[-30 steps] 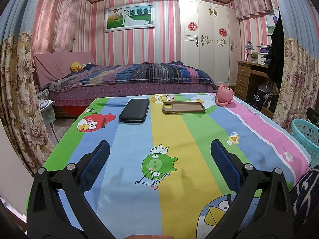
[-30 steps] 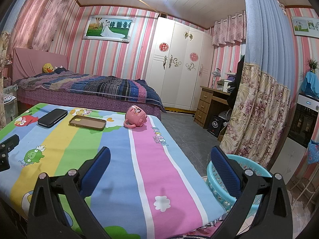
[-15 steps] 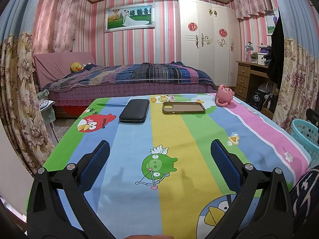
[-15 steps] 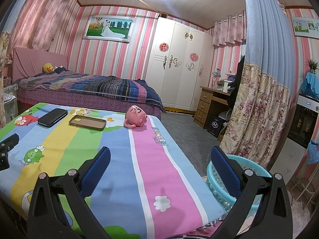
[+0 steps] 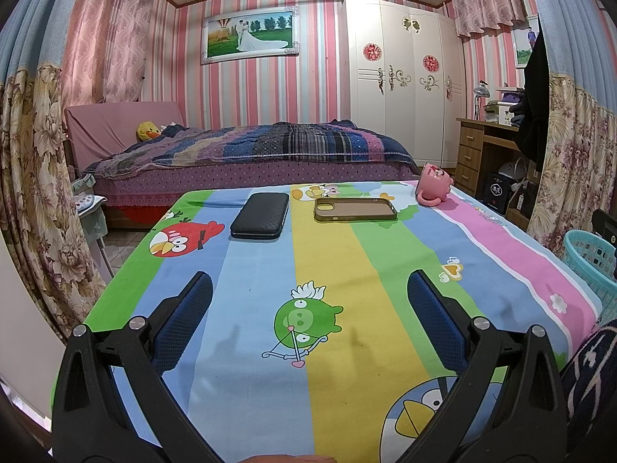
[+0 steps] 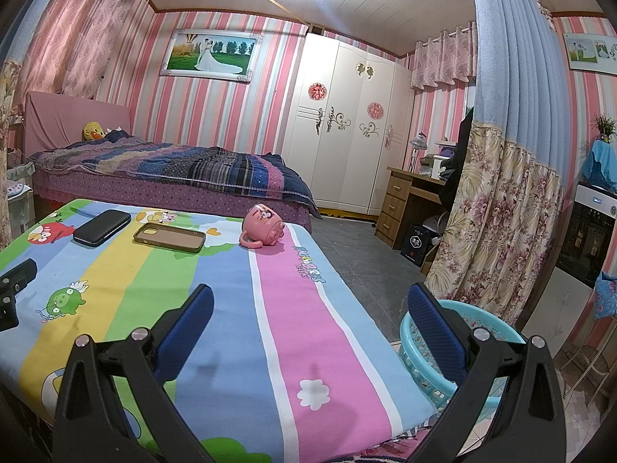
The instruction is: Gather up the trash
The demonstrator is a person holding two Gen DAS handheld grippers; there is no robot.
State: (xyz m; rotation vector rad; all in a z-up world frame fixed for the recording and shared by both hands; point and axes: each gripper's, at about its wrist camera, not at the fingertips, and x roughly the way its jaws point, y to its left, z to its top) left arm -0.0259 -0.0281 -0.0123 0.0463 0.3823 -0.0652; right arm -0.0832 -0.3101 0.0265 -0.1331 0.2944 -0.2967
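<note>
Three items sit on the cartoon-print cloth (image 5: 327, 262), all at the far end: black wallet (image 5: 260, 220) on the left, empty phone case (image 5: 354, 209) beside it w/ a gap between, pink mug (image 5: 434, 184) tipped on its side near the far right corner. None looks like obvious trash, so can't tell which ones the task means; no wrappers or scraps visible on the cloth.

Left gripper (image 5: 308, 301) hangs low over the near part of the cloth, jaws spread wide, nothing between the pads. Right gripper (image 6: 308, 308) is over the near right edge, also spread wide and empty; its right finger overlaps the teal basket (image 6: 501, 332) in view. Basket stands on the floor just beside the table's right edge, prob the drop spot. What little shows of its inside looks empty, but most is hidden.

Judgement: task looks at the very start, nothing collected as far as visible. All 3 items well apart from both grippers, so a reach fwd comes first, then carry to basket
</note>
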